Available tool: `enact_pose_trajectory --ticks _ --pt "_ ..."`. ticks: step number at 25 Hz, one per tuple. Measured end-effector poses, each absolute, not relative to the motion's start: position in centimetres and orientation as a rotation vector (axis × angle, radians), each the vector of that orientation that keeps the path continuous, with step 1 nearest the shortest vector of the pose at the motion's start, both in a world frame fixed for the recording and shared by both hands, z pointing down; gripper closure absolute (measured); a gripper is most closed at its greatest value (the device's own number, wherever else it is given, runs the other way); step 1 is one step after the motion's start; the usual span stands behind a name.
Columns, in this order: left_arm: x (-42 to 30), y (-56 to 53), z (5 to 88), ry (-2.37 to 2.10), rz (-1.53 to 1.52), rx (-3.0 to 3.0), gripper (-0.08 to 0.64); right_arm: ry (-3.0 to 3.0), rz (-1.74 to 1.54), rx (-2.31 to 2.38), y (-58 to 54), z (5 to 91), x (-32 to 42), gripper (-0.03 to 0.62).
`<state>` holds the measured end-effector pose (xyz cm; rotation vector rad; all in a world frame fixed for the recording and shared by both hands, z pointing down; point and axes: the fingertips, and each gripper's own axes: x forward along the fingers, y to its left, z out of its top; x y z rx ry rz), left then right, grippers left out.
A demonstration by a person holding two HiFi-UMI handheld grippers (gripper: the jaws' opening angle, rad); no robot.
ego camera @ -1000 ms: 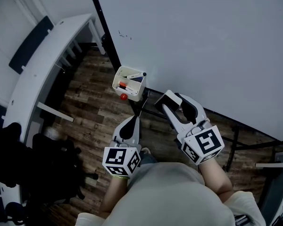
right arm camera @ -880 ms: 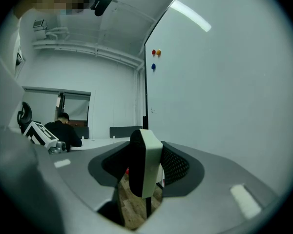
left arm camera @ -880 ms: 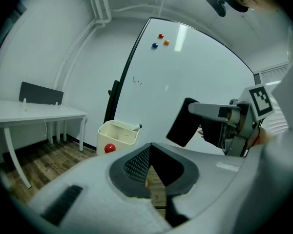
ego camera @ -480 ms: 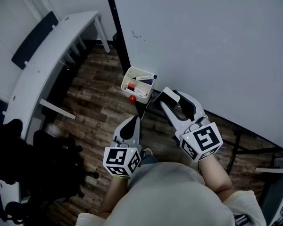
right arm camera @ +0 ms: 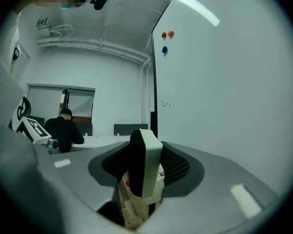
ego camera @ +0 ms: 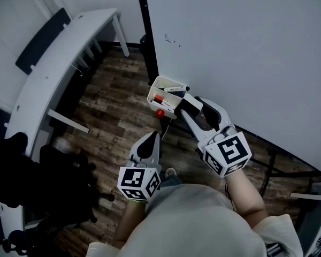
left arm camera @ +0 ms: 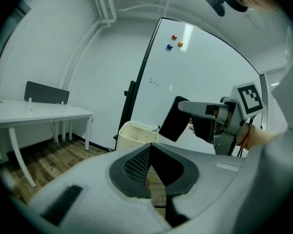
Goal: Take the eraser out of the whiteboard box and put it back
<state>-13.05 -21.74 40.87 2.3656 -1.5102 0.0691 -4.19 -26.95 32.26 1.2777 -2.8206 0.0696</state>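
Note:
The white whiteboard box (ego camera: pixel 154 88) hangs at the board's lower left corner, with markers and a red piece inside. My right gripper (ego camera: pixel 195 107) is shut on the eraser (ego camera: pixel 188 105), a black felt block with a white back, right at the box's near right edge. In the right gripper view the eraser (right arm camera: pixel 144 167) stands upright between the jaws and hides most of the box. My left gripper (ego camera: pixel 151 138) hangs lower and to the left, shut and empty. The left gripper view shows the box (left arm camera: pixel 134 133) ahead, with the eraser (left arm camera: pixel 175 118) just above it to the right.
The whiteboard (ego camera: pixel 246 47) fills the upper right, and its black stand leg (ego camera: pixel 147 25) rises behind the box. A long white desk (ego camera: pixel 53 63) runs along the left and a black chair (ego camera: pixel 43 186) stands below it. A person (right arm camera: pixel 63 128) sits at a far desk.
The right gripper has carried the eraser from a gap away up to the box's edge. The left gripper moved slightly the same way, still shut.

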Motion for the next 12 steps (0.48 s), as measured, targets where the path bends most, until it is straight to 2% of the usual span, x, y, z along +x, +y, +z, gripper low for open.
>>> enact_pose_trajectory --ticks 12 --pt "-15.5 -22.7 41.5 -1.501 0.076 2.357 0.556 -2.794 0.043 1.269 -29.6 33.2 -7.0 0.399"
